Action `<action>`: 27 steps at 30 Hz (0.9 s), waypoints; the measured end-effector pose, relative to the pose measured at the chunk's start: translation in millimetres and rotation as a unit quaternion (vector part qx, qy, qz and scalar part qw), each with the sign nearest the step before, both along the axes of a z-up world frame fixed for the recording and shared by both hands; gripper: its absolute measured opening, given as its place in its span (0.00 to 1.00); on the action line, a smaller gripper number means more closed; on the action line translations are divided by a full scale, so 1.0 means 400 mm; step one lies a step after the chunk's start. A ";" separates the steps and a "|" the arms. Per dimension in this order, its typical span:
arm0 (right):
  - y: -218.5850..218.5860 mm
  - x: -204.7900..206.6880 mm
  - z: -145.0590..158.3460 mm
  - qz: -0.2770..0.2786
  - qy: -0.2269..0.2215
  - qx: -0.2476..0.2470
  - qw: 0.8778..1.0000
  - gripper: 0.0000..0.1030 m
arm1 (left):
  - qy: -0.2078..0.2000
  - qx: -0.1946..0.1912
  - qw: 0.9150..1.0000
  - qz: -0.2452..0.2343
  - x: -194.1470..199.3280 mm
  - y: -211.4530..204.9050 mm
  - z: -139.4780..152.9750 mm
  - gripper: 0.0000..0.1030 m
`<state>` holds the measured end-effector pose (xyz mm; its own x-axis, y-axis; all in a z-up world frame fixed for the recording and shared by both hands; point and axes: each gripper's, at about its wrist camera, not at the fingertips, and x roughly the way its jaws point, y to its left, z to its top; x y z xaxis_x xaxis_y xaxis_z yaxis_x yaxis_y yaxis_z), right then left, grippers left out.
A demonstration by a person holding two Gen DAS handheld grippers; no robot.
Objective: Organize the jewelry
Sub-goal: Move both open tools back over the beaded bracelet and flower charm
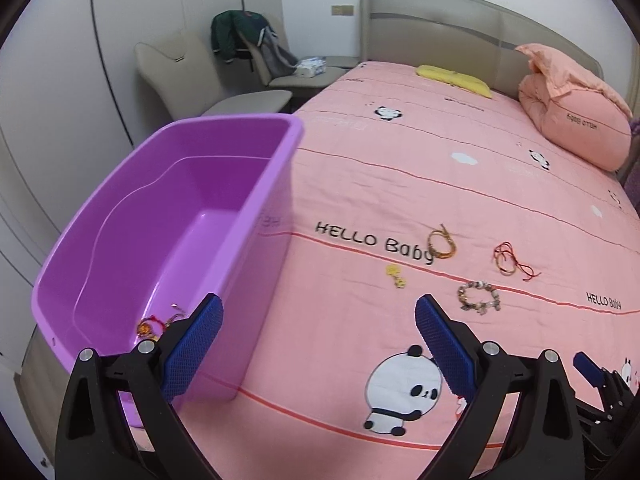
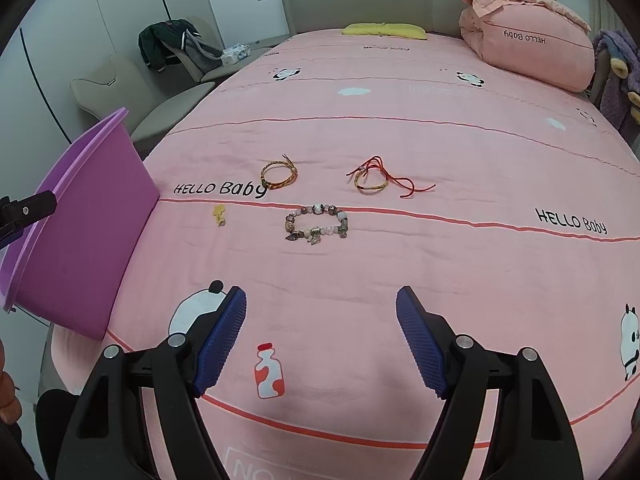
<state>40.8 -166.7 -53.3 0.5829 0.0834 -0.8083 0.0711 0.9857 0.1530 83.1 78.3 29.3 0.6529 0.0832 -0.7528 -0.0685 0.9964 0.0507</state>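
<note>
A purple plastic bin (image 1: 132, 216) stands at the bed's left edge and also shows in the right wrist view (image 2: 84, 216). A red-and-gold bracelet (image 1: 150, 326) lies inside it near the front. On the pink bedspread lie a beaded charm bracelet (image 2: 318, 222) (image 1: 478, 298), a braided gold bracelet (image 2: 279, 176) (image 1: 442, 242), a red-cord bracelet (image 2: 376, 180) (image 1: 510, 262) and a small yellow charm (image 2: 219, 215) (image 1: 396, 275). My left gripper (image 1: 318, 324) is open and empty, beside the bin's near right corner. My right gripper (image 2: 322, 312) is open and empty, short of the beaded bracelet.
The pink bedspread (image 2: 400, 120) covers the bed. A folded pink quilt (image 2: 524, 40) and a yellow pillow (image 2: 384, 30) lie near the headboard. Beige chairs (image 1: 192, 76) with a dark jacket stand left of the bed.
</note>
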 end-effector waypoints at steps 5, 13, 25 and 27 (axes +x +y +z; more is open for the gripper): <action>-0.009 0.032 -0.013 -0.001 -0.001 0.003 1.000 0.72 | 0.014 -0.010 1.000 -0.024 0.036 -0.056 -0.038 0.92; -0.034 0.117 -0.062 -0.007 0.007 0.007 1.000 0.72 | 0.041 -0.012 0.998 -0.048 0.120 -0.121 -0.140 0.92; -0.068 0.263 -0.188 -0.013 0.032 0.000 0.999 0.72 | 0.078 -0.013 0.996 -0.042 0.263 -0.127 -0.318 0.92; -0.072 0.283 -0.211 -0.014 0.038 0.000 0.999 0.72 | 0.084 -0.014 0.996 -0.040 0.280 -0.126 -0.342 0.92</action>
<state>154.0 -195.3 -137.7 0.5215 0.0680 -0.8505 0.1092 0.9833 0.1456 195.2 28.1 -107.7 0.5214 0.0125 -0.8532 0.0185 0.9995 0.0260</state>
